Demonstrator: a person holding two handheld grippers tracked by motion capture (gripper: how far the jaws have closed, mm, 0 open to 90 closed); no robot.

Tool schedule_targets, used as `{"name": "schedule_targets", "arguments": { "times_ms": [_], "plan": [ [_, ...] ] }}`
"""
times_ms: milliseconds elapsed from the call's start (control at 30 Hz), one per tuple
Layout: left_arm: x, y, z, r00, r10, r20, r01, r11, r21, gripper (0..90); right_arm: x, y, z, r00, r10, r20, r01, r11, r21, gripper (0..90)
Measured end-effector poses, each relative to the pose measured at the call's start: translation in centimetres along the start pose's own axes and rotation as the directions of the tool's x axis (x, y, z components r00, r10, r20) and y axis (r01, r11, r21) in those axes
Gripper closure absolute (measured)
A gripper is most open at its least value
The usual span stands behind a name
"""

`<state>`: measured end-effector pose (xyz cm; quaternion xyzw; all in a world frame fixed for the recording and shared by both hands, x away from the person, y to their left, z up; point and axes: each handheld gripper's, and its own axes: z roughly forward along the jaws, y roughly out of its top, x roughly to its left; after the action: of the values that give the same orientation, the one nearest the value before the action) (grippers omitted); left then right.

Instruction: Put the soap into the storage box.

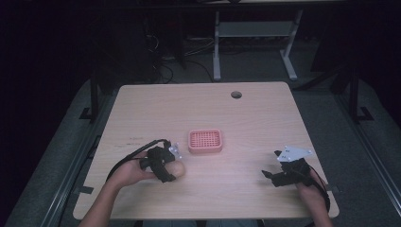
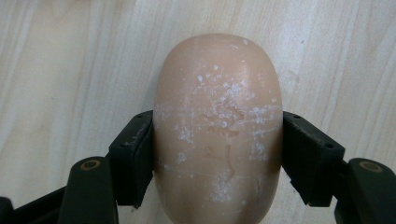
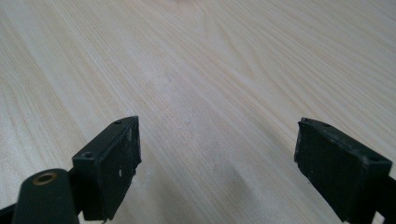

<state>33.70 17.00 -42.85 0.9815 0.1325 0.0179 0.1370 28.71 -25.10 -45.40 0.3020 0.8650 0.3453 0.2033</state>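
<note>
We see a pale wooden bench in a dark room. The left gripper fingers grasp a tan soap bar near a pink soap dish; the right gripper fingers are released.

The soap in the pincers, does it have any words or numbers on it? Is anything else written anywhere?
No text can be read anywhere.
Soap bar, held in the left gripper: faint pressed marks near its middle, too worn and speckled white to read.
Pink soap dish: holes, no writing.
Table: small dark marks left of the dish, too small to read.
</note>
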Motion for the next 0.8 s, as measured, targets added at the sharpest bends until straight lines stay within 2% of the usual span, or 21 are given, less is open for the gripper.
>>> {"name": "schedule_targets", "arguments": {
  "times_ms": [500,800],
  "plan": [
    [1.2,1.5,-0.4,1.0,0.0,0.01,0.0,1.0,-0.006,32.1,0.0,0.1,0.1,1.0,-0.002,-0.003,0.002,1.0,0.003,14.0],
    [1.9,2.8,-0.8,0.9998,0.016,0.009,-0.016,0.9999,-0.002,32.0,0.0,0.1,0.2,1.0,-0.002,-0.004,0.002,1.0,0.006,14.0]
  ]
}}
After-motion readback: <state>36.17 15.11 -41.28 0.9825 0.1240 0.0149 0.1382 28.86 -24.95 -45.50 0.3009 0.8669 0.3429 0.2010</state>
